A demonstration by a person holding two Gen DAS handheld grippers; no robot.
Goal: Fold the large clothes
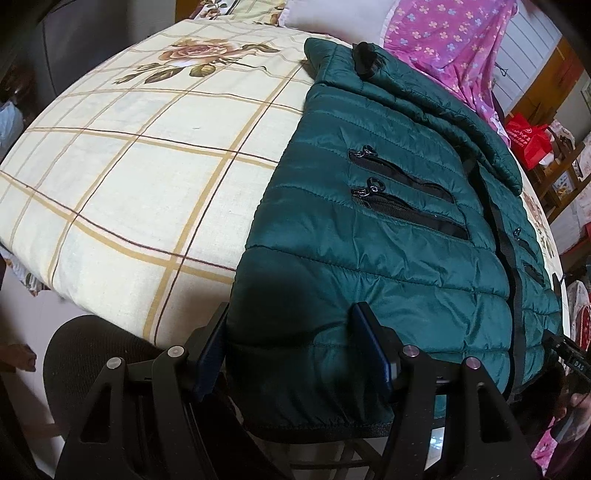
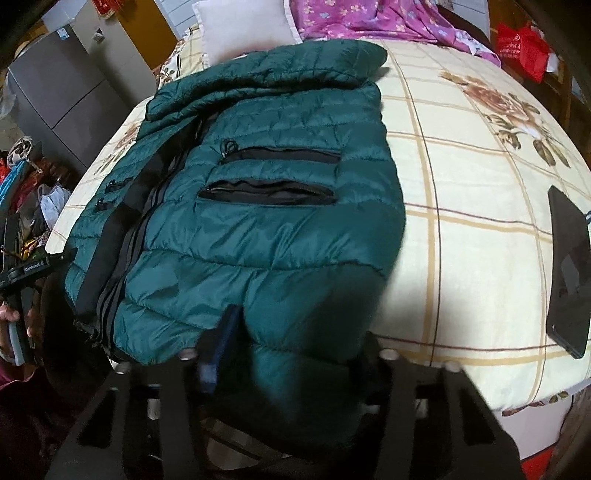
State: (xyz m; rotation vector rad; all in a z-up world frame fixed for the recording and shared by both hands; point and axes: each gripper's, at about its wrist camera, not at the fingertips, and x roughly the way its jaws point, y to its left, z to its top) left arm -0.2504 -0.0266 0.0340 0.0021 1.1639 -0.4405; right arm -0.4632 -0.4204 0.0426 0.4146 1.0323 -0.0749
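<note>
A dark green quilted puffer jacket point(image 1: 388, 229) lies front up on the bed, with black zip pockets and a black centre zipper. It also shows in the right wrist view point(image 2: 258, 229). My left gripper point(image 1: 291, 347) is at the jacket's bottom hem, left corner; its jaws stand wide apart with the hem between them. My right gripper point(image 2: 295, 350) is at the hem's right corner; its left finger point(image 2: 221, 343) lies on the fabric, and the right finger is hidden under the jacket. The other gripper shows at the frame edge in each view.
The bed has a cream checked sheet with rose prints point(image 1: 147, 155). A white pillow point(image 2: 240, 33) and a pink floral cloth point(image 2: 369, 18) lie at the head. A black phone point(image 2: 569, 269) lies on the sheet at right. A black chair seat point(image 1: 92, 354) is below the bed edge.
</note>
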